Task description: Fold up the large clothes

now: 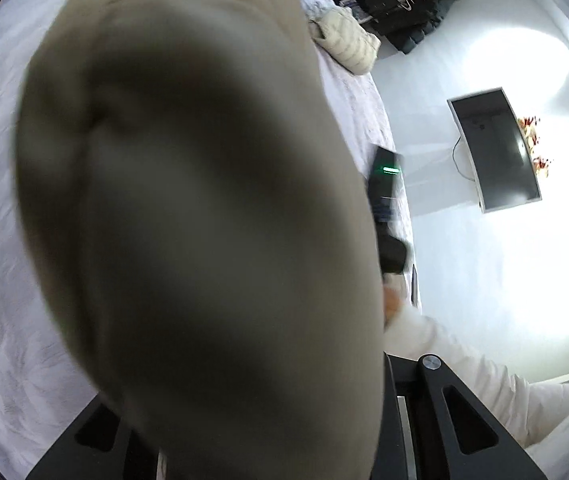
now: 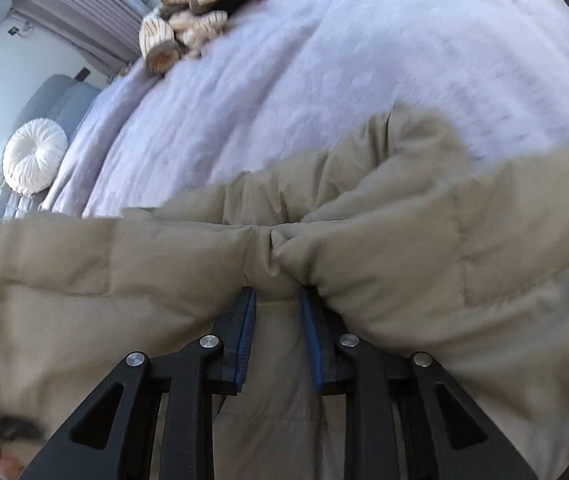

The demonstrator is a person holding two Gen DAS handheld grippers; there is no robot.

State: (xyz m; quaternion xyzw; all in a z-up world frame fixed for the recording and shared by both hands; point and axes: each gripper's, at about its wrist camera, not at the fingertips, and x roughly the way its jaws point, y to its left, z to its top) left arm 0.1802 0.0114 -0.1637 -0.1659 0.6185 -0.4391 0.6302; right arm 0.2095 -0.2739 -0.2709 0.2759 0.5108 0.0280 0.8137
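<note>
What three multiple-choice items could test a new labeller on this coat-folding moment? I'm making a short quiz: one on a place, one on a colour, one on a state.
1. Where does the round white cushion lie in the right wrist view?
A. At the far left, beside the bed
B. On top of the coat
C. Between the gripper's fingers

2. What colour is the puffer coat?
A. Navy
B. Tan
C. Red

3. How is the right gripper placed?
A. Open, clear of any cloth
B. Closed on a bunched fold of the coat
C. Holding a hanger

Answers:
1 A: the cushion sits at the left edge, on grey quilted padding off the lilac bedspread.
2 B: its quilted panels are beige-tan in both views.
3 B: the blue pads pinch gathered fabric between them.
</note>
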